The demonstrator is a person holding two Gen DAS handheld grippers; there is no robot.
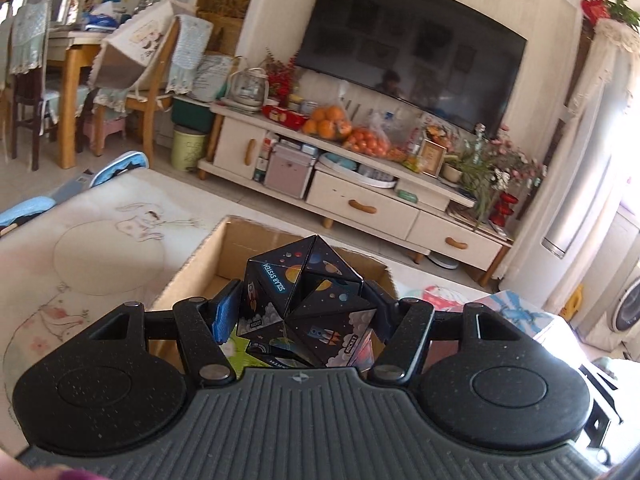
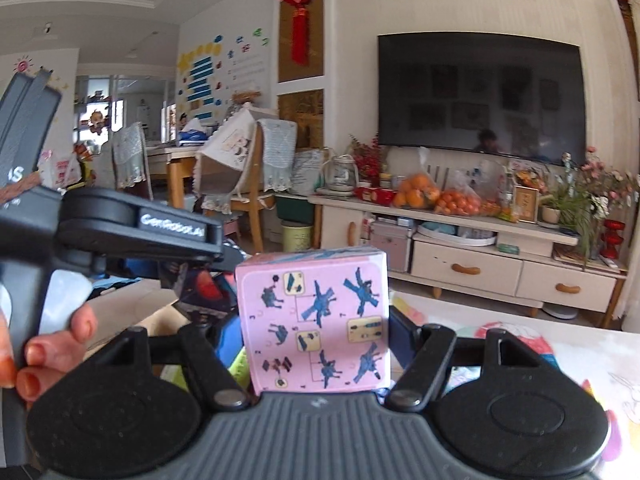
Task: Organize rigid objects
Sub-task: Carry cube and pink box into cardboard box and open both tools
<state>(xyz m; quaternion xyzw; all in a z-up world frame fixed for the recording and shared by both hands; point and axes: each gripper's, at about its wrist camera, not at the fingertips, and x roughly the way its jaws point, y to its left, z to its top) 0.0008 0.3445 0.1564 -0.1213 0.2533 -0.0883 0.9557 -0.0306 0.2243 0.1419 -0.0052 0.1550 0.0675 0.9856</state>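
Observation:
My left gripper (image 1: 304, 304) is shut on a black folding puzzle cube (image 1: 308, 300) printed with planets and rockets, held just above an open cardboard box (image 1: 208, 264). My right gripper (image 2: 316, 332) is shut on a pink toy box (image 2: 316, 320) with blue building diagrams, held upright above the table. In the right wrist view the left gripper's body (image 2: 132, 228) and the hand holding it (image 2: 52, 352) show at the left, with the puzzle cube (image 2: 200, 288) beyond. The pink box also shows in the left wrist view (image 1: 516, 308) at the right.
A table with a cream cartoon-print cloth (image 1: 92, 248) carries the cardboard box, which holds a green item (image 1: 236, 348). Beyond stand a TV cabinet (image 1: 360, 200) with oranges, a TV (image 1: 412, 48), and dining chairs (image 1: 132, 60) at the left.

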